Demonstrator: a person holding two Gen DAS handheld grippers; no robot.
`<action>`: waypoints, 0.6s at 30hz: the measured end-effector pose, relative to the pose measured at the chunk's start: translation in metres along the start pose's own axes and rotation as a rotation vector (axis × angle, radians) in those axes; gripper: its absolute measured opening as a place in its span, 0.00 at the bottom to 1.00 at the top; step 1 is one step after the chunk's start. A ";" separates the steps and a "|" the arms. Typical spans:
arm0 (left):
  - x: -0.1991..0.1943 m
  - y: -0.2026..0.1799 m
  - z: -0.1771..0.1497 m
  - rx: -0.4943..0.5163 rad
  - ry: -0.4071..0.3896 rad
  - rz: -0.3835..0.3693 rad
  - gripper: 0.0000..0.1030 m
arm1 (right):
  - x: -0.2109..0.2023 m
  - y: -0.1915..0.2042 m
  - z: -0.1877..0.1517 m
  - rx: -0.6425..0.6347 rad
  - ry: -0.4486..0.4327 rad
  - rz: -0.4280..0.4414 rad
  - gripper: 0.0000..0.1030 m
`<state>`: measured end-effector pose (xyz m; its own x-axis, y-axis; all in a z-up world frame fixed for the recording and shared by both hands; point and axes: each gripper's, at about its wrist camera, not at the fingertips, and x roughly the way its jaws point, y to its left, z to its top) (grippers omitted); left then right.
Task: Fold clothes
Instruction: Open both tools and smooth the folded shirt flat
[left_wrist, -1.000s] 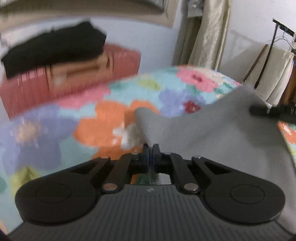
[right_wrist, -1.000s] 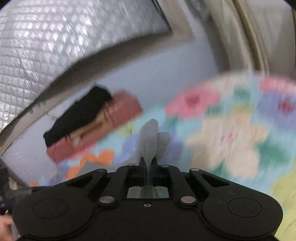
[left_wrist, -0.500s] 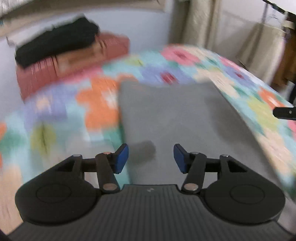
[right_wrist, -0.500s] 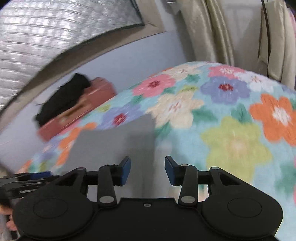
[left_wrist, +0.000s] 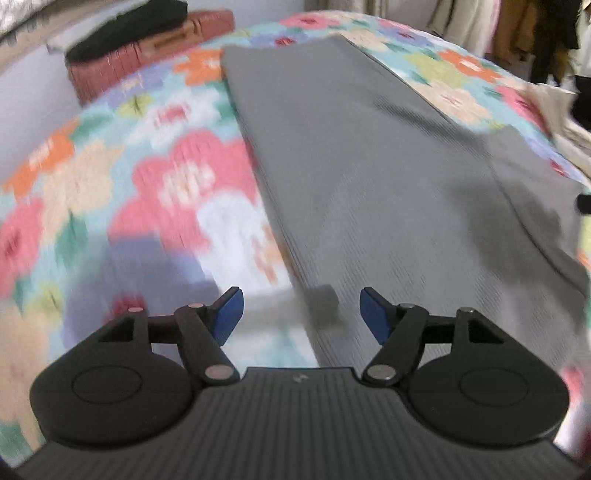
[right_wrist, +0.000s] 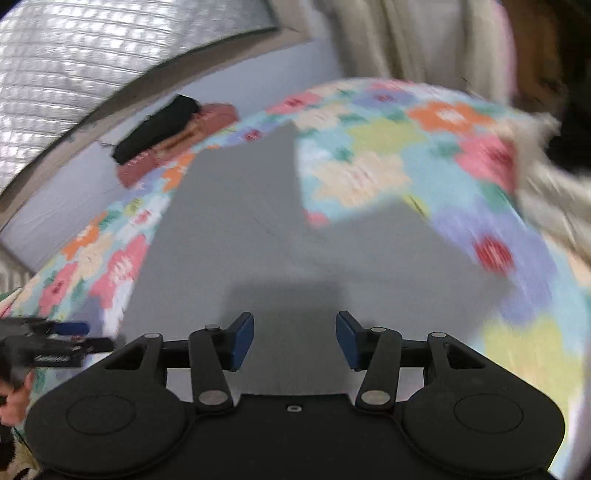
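On the bed, spread with one flower-patterned quilt (left_wrist: 155, 192) in pink, orange, blue and cream: one long grey ribbed garment (left_wrist: 369, 166), lying flat and running away from me towards the far end. One narrower grey part branches off on its right side.

Two grippers, both mine. Left gripper (left_wrist: 301, 314): two blue-padded fingers (left_wrist: 229, 308), apart and widening, nothing between them; the garment's near left edge lies below the gap. Right gripper (right_wrist: 294, 341): two blue-padded fingers (right_wrist: 243, 339), apart and widening, nothing between them, over the grey cloth's near end.

At the far end of the bed, against the pale wall: one reddish-brown folded bundle (left_wrist: 140, 55), and one black folded item (left_wrist: 125, 26) stacked on top of it.

Behind the bed: pale hanging curtains or clothes (right_wrist: 417, 40), count unclear through blur. One silvery quilted sheet (right_wrist: 92, 55) covers the upper left in the right view.

One hand (right_wrist: 14, 398) shows at that view's left edge.
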<state>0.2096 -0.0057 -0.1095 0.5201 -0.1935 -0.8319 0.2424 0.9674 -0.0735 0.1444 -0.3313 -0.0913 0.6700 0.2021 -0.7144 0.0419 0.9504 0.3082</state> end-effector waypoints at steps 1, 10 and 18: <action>-0.006 0.002 -0.010 -0.027 -0.001 -0.014 0.67 | -0.003 -0.005 -0.012 0.052 -0.001 0.004 0.55; -0.036 -0.008 -0.081 -0.130 -0.034 -0.101 0.67 | -0.009 -0.010 -0.058 0.298 0.103 0.187 0.55; -0.055 -0.035 -0.086 -0.021 -0.135 -0.199 0.67 | 0.005 0.033 -0.103 0.220 0.135 0.080 0.55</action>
<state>0.1023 -0.0149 -0.1085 0.5688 -0.3992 -0.7191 0.3348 0.9110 -0.2409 0.0732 -0.2748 -0.1497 0.5736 0.3180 -0.7549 0.1627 0.8590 0.4855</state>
